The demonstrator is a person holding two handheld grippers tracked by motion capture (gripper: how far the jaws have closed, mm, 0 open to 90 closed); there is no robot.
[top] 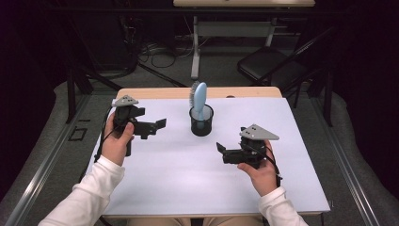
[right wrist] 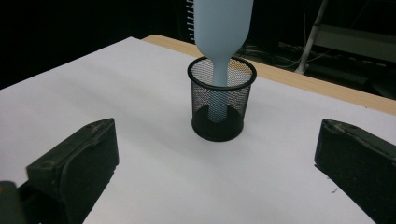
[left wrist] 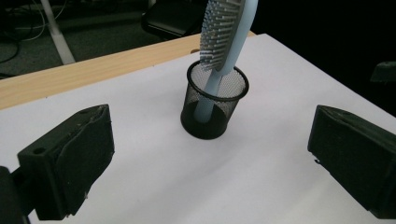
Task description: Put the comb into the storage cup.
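Blue hairbrush stands in a mesh cup between left tool and right tool, both gaping empty

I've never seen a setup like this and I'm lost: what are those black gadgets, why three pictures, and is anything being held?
A person sits at a white table with a hand-held two-jaw gripper in each hand: the left gripper and the right gripper. One picture looks down from above; the other two come from cameras riding on each gripper, looking out between its black jaws. On the table stands a black mesh cup with a light blue hairbrush standing in it, handle down. Both grippers are open, pointed at the cup and holding nothing.
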